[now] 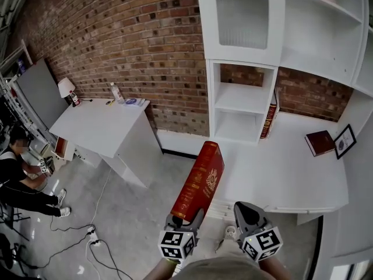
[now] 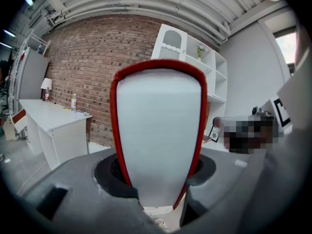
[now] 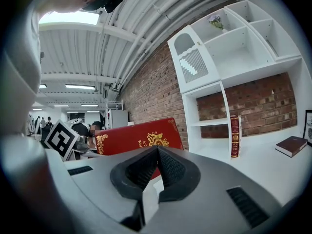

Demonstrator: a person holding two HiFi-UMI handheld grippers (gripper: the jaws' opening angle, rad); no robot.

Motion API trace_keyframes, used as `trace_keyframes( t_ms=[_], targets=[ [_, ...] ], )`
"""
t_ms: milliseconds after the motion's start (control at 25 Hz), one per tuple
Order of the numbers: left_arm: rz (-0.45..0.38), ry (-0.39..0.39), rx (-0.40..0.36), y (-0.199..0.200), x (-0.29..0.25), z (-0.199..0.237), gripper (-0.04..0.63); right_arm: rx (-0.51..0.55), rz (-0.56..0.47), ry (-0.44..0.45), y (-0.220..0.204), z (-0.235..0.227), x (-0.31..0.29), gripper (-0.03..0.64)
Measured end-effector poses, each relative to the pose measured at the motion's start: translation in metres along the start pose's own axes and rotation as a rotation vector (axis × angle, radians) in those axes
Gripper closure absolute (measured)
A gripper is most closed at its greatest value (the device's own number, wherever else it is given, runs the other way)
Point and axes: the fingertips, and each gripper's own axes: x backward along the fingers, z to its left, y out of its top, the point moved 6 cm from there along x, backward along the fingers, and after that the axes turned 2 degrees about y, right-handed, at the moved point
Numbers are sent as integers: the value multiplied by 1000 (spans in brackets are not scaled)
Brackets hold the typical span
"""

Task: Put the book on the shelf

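Status: carry phase, placement not yet done.

The book [image 1: 203, 179], red with gilt ornament on its cover, is off every surface. It stands on end, top leaning toward 1 o'clock, with its lower end clamped in my left hand-held gripper [image 1: 185, 216]. The left gripper view shows both pads pressed on the covers and the page edge facing the camera.

My right hand-held gripper [image 1: 247, 213], just beside the book at 3 o'clock, is clenched on nothing, its jaws meeting at the tip.

The white bench [image 1: 280, 174] lies just past the book from 12 to 3 o'clock. The shelf [image 1: 240, 107] rises from the bench's far edge at 1 o'clock, well apart from the book, and its two open compartments show empty. A second red book [image 1: 269, 119] stands against the shelf's right wall. A dark book [image 1: 319, 143] lies flat at 2 o'clock, beside a small frame [image 1: 345, 140].

Done: pick-up. Left, in my judgement: the approach to the shelf, setting the book into a compartment, and release.
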Motion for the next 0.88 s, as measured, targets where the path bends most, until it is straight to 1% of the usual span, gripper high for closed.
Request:
trace_keyframes(
  t_ms=[480,800,880],
  targets=[
    [9,13,1,21,-54,-1,362,-6,29,10,15,-52,-36,611],
    [24,28,-7,29,-87,-5,362,-2,26,17,24,-85,-48,611],
    [26,31,-9,30,-95,-6,362,-6,42,17,29,-92,-49,611]
  ],
)
